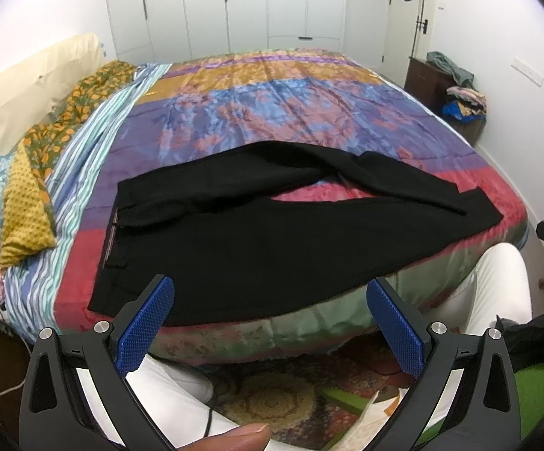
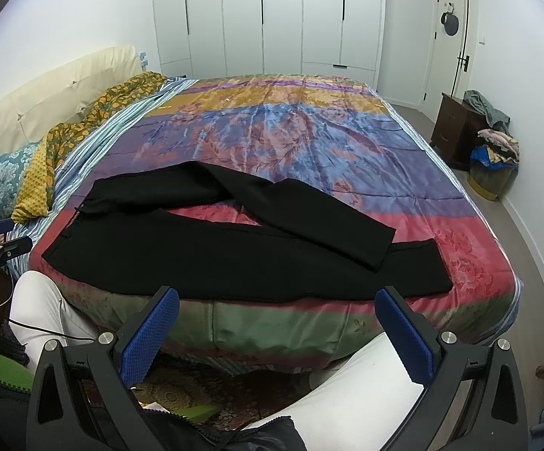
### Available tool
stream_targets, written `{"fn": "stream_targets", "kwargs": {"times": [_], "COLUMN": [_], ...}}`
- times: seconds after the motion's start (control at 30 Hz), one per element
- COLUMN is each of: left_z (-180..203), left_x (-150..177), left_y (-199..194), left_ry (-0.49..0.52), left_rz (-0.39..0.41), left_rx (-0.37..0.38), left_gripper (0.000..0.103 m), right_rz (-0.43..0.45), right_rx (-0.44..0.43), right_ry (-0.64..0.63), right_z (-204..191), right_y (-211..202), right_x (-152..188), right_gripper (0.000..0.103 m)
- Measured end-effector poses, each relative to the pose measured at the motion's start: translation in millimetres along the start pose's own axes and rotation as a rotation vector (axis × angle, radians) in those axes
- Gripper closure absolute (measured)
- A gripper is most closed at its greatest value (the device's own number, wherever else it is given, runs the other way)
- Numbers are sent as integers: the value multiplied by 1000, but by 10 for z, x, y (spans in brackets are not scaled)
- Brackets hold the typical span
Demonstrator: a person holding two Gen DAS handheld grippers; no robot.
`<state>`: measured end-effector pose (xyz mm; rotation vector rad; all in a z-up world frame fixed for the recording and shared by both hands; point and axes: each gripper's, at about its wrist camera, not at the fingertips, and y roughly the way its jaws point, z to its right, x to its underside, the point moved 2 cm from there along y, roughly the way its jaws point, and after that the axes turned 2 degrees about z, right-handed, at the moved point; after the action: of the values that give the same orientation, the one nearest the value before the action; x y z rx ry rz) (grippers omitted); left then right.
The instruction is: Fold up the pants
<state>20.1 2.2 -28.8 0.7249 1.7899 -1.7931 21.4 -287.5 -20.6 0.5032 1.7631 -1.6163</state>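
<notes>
Black pants [image 1: 257,233] lie flat on the near part of the bed, waistband at the left, legs running right. The far leg crosses over toward the near leg's hem. They also show in the right wrist view [image 2: 234,255]. My left gripper [image 1: 270,323] is open and empty, held off the bed's near edge below the pants' seat. My right gripper [image 2: 277,327] is open and empty, off the near edge below the legs. Each gripper's blue pads [image 1: 148,323] [image 2: 403,334] stand wide apart.
The bed carries a colourful quilt [image 2: 309,131] with pillows [image 2: 5,180] and a cream headboard [image 1: 27,82] at the left. A dark nightstand [image 2: 456,127] and a clothes pile [image 2: 497,150] stand at the right wall. White wardrobes [image 2: 264,18] at the back. The person's white-trousered legs [image 2: 347,394] are under the grippers.
</notes>
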Motion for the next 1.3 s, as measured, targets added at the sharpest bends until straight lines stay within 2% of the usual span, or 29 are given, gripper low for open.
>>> {"fn": "stream_targets", "kwargs": {"times": [0.2,0.27,0.33,0.43,0.5,0.53,0.57,0.6,0.63,0.7,0.77,0.83,0.87,1.0,1.03,1.1,1.13,1.17,1.2,1.23,1.27,1.3], "left_z": [10,15,40,78,86,80,82,77,81,64,39,17,-2,51,83,152,184,219,247,272,285,293], "left_x": [-39,-87,-146,-189,-181,-168,-150,-121,-97,-46,-11,14,14,-3,-25,-62,-79,-101,-115,-125,-115,-103], "left_y": [73,177,257,276,297,315,344,381,406,480,563,641,684,817,857,908,930,947,961,970,971,972], "left_ry": [15,18,26,32,24,20,17,16,16,15,11,6,1,2,9,20,24,28,33,39,47,51], "left_rz": [47,63,74,94,92,84,73,59,47,19,-10,-40,-52,-79,-82,-84,-83,-81,-83,-87,-88,-89], "left_rx": [-16,-32,-48,-48,-42,-42,-47,-56,-64,-80,-90,-104,-109,-96,-90,-77,-69,-62,-58,-58,-64,-71], "left_gripper": [1,1,1,1,1,1,1,1,1,1,1,1,1,1,1,1,1,1,1,1,1,1], "right_rz": [30,84,91,4,-114,-202,-238,-273,-323,-362,-361,-360,-349,-312,-279,-238,-217,-211,-208,-200,-176,-147], "right_rx": [1,-1,-9,39,36,16,9,6,13,51,57,55,67,1,16,61,93,113,147,201,253,281], "right_ry": [-17,-54,-118,-264,-335,-367,-386,-406,-433,-475,-492,-465,-457,-355,-321,-253,-178,-120,-38,18,63,112], "right_z": [12,83,208,488,678,784,837,895,955,1021,1085,1136,1144,1292,1428,1703,1959,2137,2381,2546,2685,2816], "right_y": [49,190,491,1175,1673,1998,2182,2388,2649,2921,3087,3093,3058,2833,2828,2949,3090,3220,3409,3519,3586,3625], "right_x": [-18,-51,-127,-223,-213,-171,-141,-91,-20,52,48,-103,-204,-1074,-1480,-2064,-2442,-2649,-2865,-2949,-2977,-2954], "right_gripper": [0,0,0,0,1,6,13,25,30,31,44,94,95,96,96,96,95,94,70,33,21,18]}}
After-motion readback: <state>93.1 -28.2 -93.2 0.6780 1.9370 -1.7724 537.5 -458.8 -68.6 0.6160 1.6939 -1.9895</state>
